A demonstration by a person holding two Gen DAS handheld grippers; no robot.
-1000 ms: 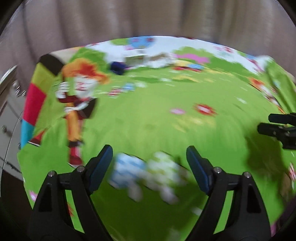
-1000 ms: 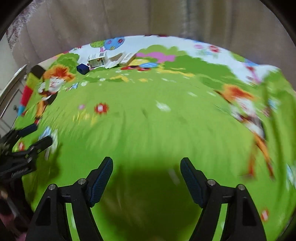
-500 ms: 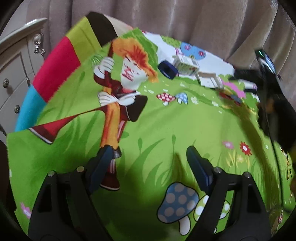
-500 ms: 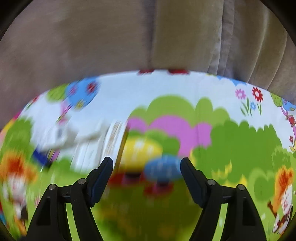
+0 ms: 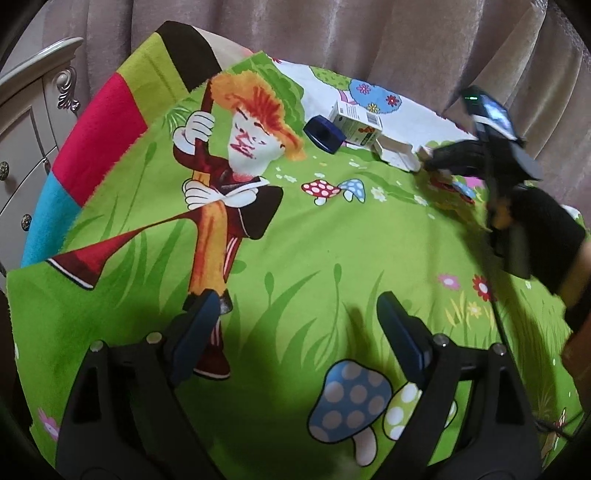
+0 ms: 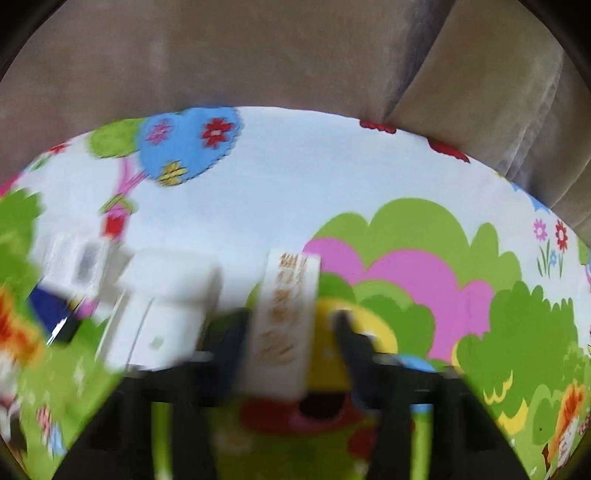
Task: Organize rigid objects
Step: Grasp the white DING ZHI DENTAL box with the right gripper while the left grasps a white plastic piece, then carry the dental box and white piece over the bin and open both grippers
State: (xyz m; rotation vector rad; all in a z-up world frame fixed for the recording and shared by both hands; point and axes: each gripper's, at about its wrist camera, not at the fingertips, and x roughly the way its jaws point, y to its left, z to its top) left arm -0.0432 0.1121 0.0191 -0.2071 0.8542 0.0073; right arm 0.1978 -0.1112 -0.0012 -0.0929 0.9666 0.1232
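Several small boxes lie at the far edge of a bright cartoon cloth (image 5: 332, 251): a dark blue box (image 5: 324, 134), a white printed carton (image 5: 355, 123) and a low white box (image 5: 396, 156). My left gripper (image 5: 295, 339) is open and empty, low over the near cloth. In the right wrist view, which is blurred, my right gripper (image 6: 284, 332) has its jaws around a narrow white box with gold print (image 6: 284, 317); the gap on the right still shows. The white box (image 6: 162, 310) and blue box (image 6: 51, 310) lie to its left. The right gripper also shows in the left wrist view (image 5: 443, 162).
A beige curtain (image 5: 332, 33) hangs right behind the far edge of the cloth. A pale carved drawer chest (image 5: 26, 122) stands at the left. A gloved hand (image 5: 539, 236) holds the right gripper over the right side of the cloth.
My right gripper has moved forward to the far boxes and its jaws now straddle the narrow gold-print box. My left gripper has stayed open, its view barely shifted since half a second ago.
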